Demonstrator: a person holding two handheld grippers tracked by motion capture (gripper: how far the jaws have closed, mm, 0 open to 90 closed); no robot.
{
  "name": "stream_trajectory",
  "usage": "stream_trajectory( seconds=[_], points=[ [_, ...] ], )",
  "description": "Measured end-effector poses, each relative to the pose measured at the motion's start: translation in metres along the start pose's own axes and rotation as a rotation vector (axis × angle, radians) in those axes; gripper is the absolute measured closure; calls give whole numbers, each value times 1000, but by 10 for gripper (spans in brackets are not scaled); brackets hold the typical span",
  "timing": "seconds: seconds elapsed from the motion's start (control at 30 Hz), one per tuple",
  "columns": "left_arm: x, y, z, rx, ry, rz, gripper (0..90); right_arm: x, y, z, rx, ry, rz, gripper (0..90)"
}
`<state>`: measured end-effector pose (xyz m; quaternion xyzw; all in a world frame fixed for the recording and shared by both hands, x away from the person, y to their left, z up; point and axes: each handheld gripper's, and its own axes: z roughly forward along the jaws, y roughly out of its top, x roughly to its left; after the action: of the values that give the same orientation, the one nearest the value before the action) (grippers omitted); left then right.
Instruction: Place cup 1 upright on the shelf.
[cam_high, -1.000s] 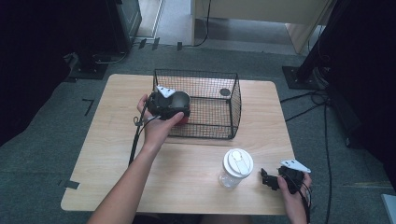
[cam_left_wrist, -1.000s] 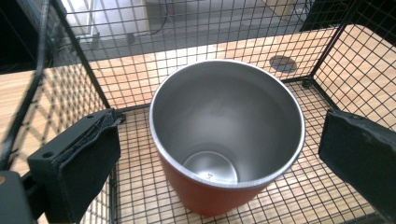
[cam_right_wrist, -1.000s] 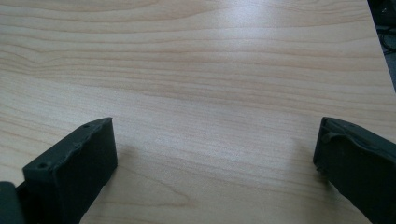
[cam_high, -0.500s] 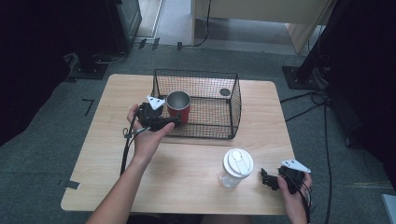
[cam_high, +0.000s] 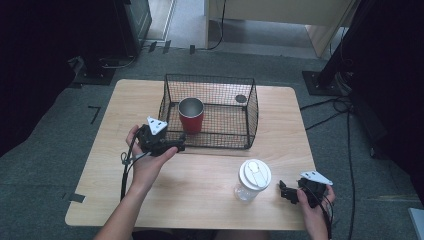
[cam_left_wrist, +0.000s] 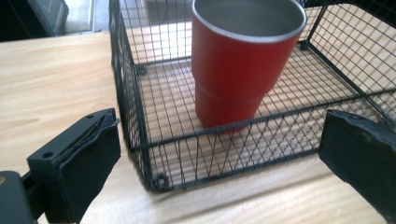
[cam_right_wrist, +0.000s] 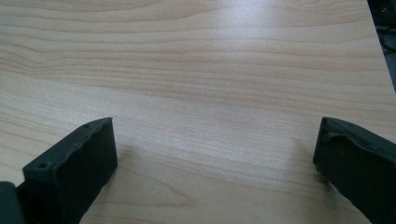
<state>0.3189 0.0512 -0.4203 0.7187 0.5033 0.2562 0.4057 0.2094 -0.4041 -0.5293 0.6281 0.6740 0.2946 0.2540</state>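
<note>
Each black tool (cam_high: 161, 140) carries a pale three-cornered plate, a trailing black cable, and square rubber-faced jaws.

No legible text, labels, brands, nos. or signs in any view. Surfaces I checked: red cup (cam_left_wrist: 240, 70), wire basket (cam_high: 248, 112), white lid (cam_high: 255, 173) of clear jar, wooden table (cam_right_wrist: 210, 70), my jaw pads. All unmarked or too blurred/small to read.

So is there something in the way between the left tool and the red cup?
Yes. The wire basket's near wall stands between the open left tool and the red cup, which stands upright inside. The basket's top is open, so the cup could likely be reached from above.
</note>
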Motion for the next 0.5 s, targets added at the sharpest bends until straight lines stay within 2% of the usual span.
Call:
stream_trajectory(
  seconds=[0.5],
  points=[
    [25,-39,-17,31,19,-39,0,0,0,0,0,0,-3,0]
  ],
)
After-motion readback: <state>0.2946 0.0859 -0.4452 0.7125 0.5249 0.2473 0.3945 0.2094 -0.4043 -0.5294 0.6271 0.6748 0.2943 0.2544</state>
